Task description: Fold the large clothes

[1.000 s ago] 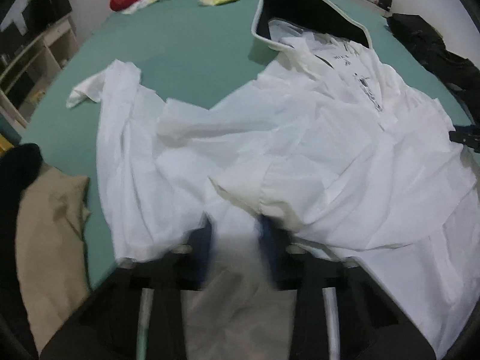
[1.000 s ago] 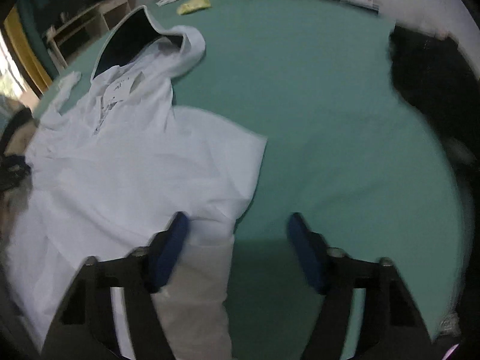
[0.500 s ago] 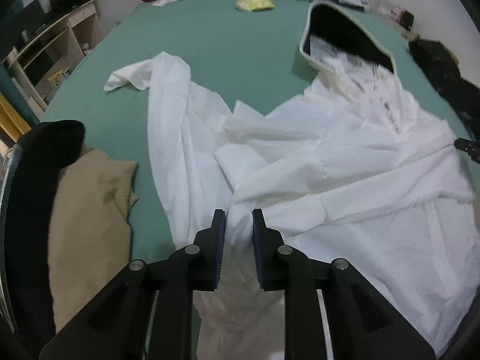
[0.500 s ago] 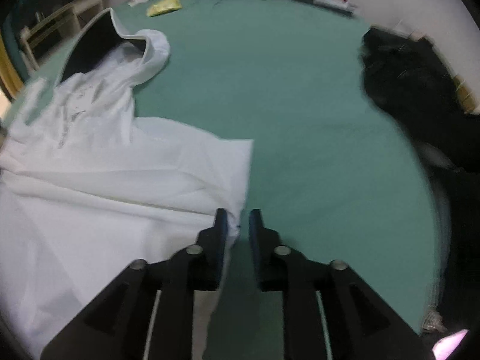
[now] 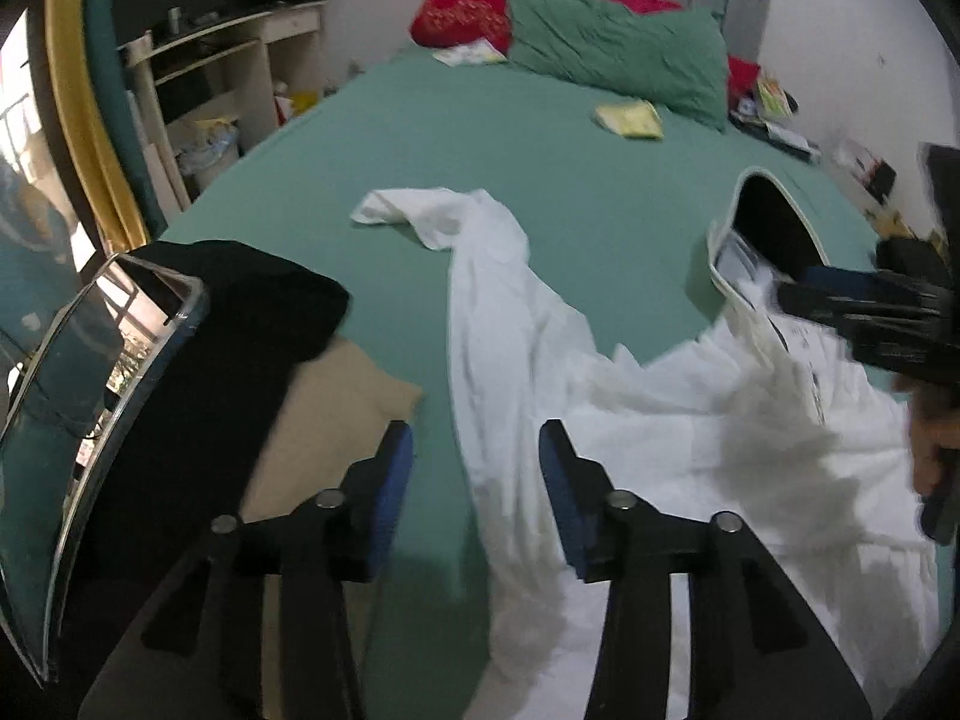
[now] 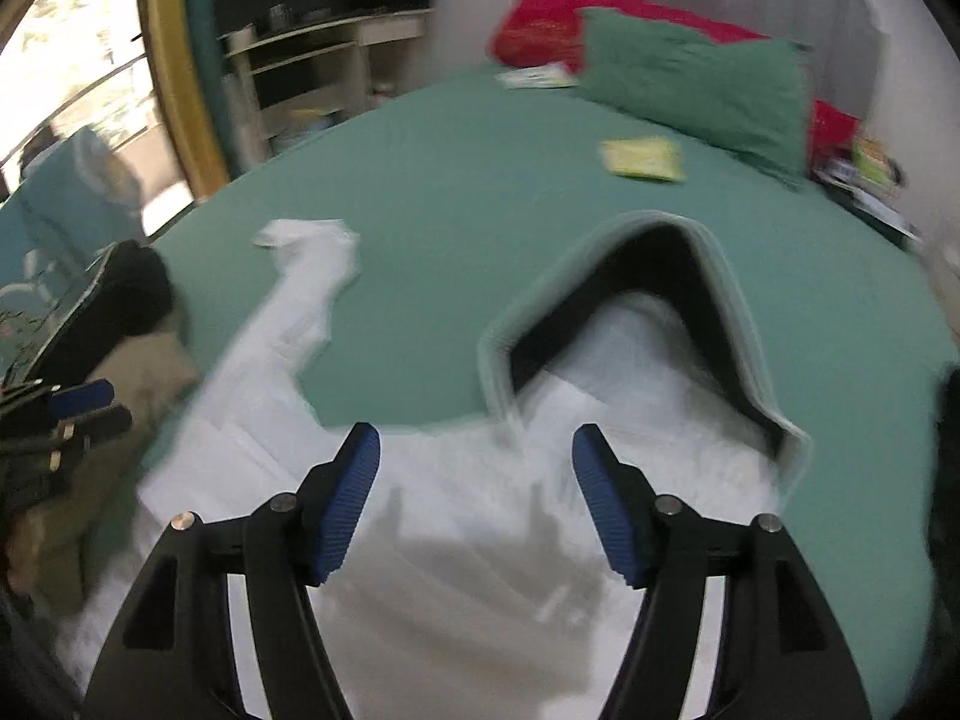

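Observation:
A white hooded garment [image 5: 690, 420] lies spread on the green bed [image 5: 540, 180]. Its long sleeve [image 5: 480, 276] stretches toward the far left. Its hood [image 6: 648, 312], dark inside with a pale edge, lies open toward the pillows. My left gripper [image 5: 474, 480] is open and empty above the sleeve's base. My right gripper [image 6: 474, 504] is open and empty above the garment's chest, just below the hood. The right gripper also shows at the right edge of the left wrist view [image 5: 870, 306]. The left gripper shows at the left edge of the right wrist view [image 6: 78, 408].
A tan cloth [image 5: 324, 414] and a black cloth [image 5: 240, 324] lie at the bed's left edge. A green pillow [image 5: 618, 54], a red pillow [image 5: 474, 12] and a yellow packet [image 5: 630, 117] lie at the head. Shelves [image 5: 210, 60] stand beyond the left side.
Both grippers were shut on the garment half a second ago; both have let go, opened and lifted, now looking toward the head of the bed.

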A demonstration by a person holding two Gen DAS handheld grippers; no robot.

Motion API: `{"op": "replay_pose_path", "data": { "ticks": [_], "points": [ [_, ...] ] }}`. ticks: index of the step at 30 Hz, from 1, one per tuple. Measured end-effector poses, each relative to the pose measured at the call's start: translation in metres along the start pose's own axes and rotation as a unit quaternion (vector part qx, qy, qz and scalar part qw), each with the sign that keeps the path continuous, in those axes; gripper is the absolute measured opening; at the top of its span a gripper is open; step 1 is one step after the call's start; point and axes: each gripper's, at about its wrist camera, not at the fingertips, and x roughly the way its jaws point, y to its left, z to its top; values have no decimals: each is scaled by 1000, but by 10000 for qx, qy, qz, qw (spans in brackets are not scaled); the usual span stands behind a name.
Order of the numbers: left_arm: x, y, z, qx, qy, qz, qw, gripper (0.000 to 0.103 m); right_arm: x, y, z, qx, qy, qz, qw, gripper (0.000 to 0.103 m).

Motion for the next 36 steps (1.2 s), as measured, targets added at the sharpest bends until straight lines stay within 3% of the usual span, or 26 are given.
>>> {"op": "replay_pose_path", "data": {
  "ticks": [9,16,17,18,20,29,36],
  "points": [
    [19,21,-1,-174,277,-250,9992,48,93,53,47,-196,237,556,9980,67],
    [33,28,-3,-334,477,-146,9982,48,130,74,74,-85,405,891,9952,64],
    [32,27,-3,-329,460,-198,9982,48,136,79,76,-108,473,961,9942,49],
    [32,25,-4,-297,442,-209,9984,48,141,83,75,-151,572,1010,9931,23],
    [31,22,-5,-251,421,-167,9987,48,143,87,73,-266,628,970,9929,2],
    [19,1,-7,-93,294,-145,9994,48,40,51,45,-334,-202,523,9979,1],
    [5,-40,-16,265,98,-358,9990,48,-77,1,-31,126,-554,-14,9984,1]
  ]
}}
